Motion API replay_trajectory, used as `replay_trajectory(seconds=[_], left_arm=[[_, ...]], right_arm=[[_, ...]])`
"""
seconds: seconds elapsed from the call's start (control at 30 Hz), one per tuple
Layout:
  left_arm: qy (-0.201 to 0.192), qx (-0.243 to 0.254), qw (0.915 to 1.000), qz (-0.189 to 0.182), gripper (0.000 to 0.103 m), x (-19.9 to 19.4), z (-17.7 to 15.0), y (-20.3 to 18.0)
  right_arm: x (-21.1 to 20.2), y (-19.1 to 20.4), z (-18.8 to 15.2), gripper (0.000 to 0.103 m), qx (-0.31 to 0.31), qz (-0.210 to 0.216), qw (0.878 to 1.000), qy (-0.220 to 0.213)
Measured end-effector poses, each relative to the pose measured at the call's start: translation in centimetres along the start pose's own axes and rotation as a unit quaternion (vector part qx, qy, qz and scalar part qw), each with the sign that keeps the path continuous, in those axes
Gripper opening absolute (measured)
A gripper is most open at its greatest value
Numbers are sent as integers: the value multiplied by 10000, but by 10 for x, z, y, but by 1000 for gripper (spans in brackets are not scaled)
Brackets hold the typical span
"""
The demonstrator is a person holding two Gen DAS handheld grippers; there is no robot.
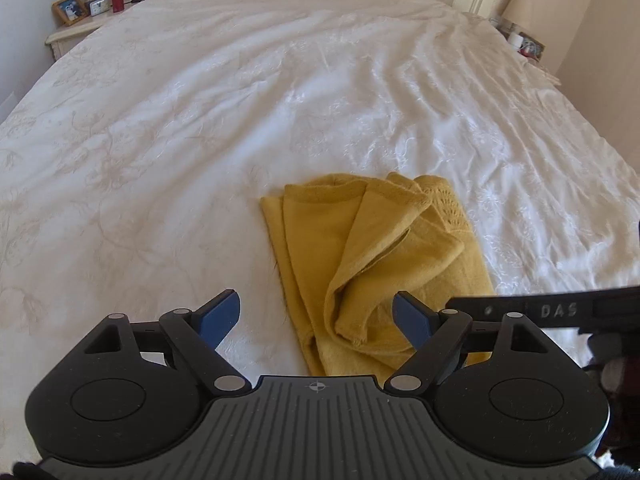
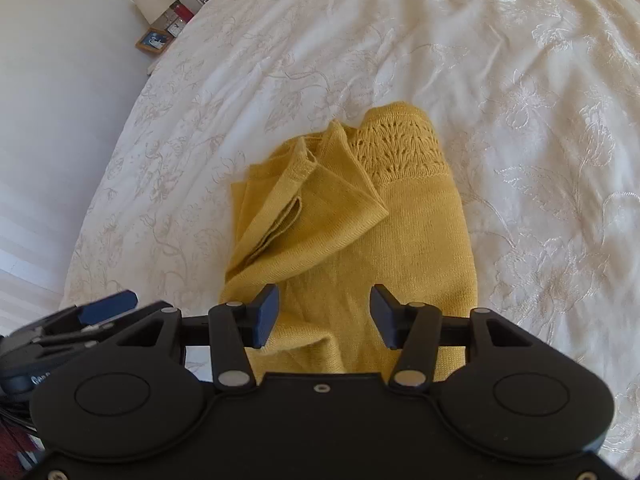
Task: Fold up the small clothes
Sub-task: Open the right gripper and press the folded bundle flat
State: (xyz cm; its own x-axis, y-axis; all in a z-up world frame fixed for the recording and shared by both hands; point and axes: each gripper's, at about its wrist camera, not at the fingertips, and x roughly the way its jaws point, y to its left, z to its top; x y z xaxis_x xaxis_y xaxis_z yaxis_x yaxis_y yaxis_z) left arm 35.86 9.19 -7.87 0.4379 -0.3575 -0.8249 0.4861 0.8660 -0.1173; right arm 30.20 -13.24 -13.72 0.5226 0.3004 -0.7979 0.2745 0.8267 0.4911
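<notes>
My left gripper (image 1: 316,316) is matte black: two round domed housings, angled link arms with silver pivot pins, blue pads (image 1: 220,314), and a ribbed grey plate with a crosshair mark. My right gripper (image 2: 324,316) matches, its plate smooth, one screw at twelve o'clock.

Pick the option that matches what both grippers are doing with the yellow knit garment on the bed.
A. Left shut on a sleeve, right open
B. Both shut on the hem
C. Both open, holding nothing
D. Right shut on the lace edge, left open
C: the left gripper and right gripper both show spread fingers with the yellow knit garment lying loose on the bedspread.
</notes>
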Motion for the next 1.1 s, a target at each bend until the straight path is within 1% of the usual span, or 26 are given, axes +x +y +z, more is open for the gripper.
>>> replay_trajectory(seconds=[0.07, 0.17, 0.2, 0.27, 0.37, 0.43, 0.57, 0.7, 0.77, 0.83, 0.87, 0.93, 1.0, 1.03, 1.1], left_arm=[[-3, 120, 9999, 1, 83, 3, 5, -4], [81, 275, 9996, -45, 83, 9, 7, -7], [121, 332, 9994, -64, 83, 11, 6, -9], [191, 505, 9985, -82, 83, 18, 5, -15], [268, 846, 9960, -63, 83, 31, 1, -28], [228, 1105, 9936, -5, 83, 39, -3, -36], [170, 1661, 9858, 154, 83, 56, -10, -54], [21, 1937, 9809, 160, 83, 66, -9, -64], [26, 2113, 9770, 268, 83, 77, -7, -69], [-63, 2197, 9744, 470, 83, 84, -2, -70], [-113, 2181, 9740, 602, 83, 88, 1, -67], [-149, 1905, 9779, 851, 84, 93, 12, -54], [-133, 1338, 9851, 1075, 84, 95, 23, -31], [-119, 1079, 9864, 1236, 84, 95, 27, -20], [-39, 597, 9857, 1574, 83, 95, 31, 5]], right_arm=[[12, 7, -5, 59, -169, 27, 9997, 170], [30, 27, -20, 59, -640, 354, 9948, 709], [33, 34, -26, 59, -771, 464, 9925, 828], [33, 43, -36, 59, -889, 612, 9898, 927], [27, 40, -43, 59, -651, 642, 9920, 873], [20, 34, -44, 59, -542, 603, 9936, 792], [6, 20, -41, 59, -389, 490, 9959, 659], [-1, 9, -40, 60, -248, 402, 9972, 578], [-2, 6, -40, 60, -133, 400, 9977, 538], [-3, 3, -39, 60, -66, 369, 9981, 486], [-4, 4, -40, 60, -41, 358, 9982, 471], [-3, 4, -39, 60, -18, 332, 9984, 450], [-5, 3, -38, 60, -8, 320, 9987, 405], [-6, 2, -37, 60, 7, 319, 9988, 380], [-8, -1, -33, 62, 54, 322, 9990, 307]])
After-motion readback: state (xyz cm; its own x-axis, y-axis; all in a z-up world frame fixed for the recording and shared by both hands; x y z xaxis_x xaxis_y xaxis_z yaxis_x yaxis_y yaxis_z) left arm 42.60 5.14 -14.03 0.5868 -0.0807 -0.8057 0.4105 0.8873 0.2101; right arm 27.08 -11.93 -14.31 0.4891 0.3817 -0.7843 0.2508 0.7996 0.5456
